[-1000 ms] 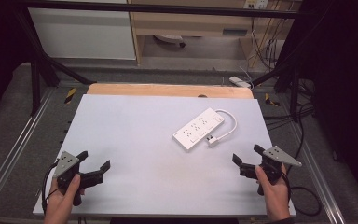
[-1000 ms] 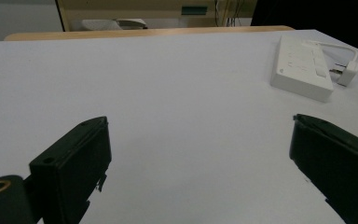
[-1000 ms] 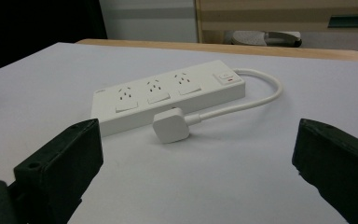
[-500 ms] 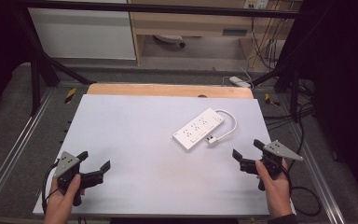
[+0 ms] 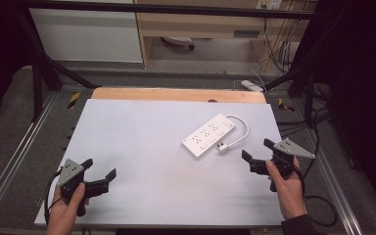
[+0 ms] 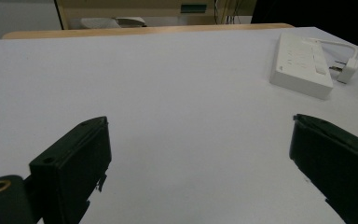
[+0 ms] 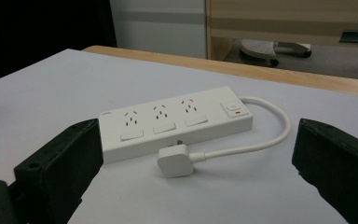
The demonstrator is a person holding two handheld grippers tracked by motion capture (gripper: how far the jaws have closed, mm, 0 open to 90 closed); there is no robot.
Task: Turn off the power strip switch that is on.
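White desk [image 5: 152, 147]: fingers spread and empty on both the left gripper [image 5: 99, 174] and right gripper [image 5: 257, 152], the right one near a white power strip [image 5: 208, 135], its plug [image 5: 222, 147] just beside it.

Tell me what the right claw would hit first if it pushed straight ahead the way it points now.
Probably the plug, lying against the near side of the power strip. It sits between the open right claw and the strip, though depth is hard to judge.

A lab: black metal frame [image 5: 39, 73] around a white table [image 5: 142, 147], loose cables [image 5: 279, 49] behind.
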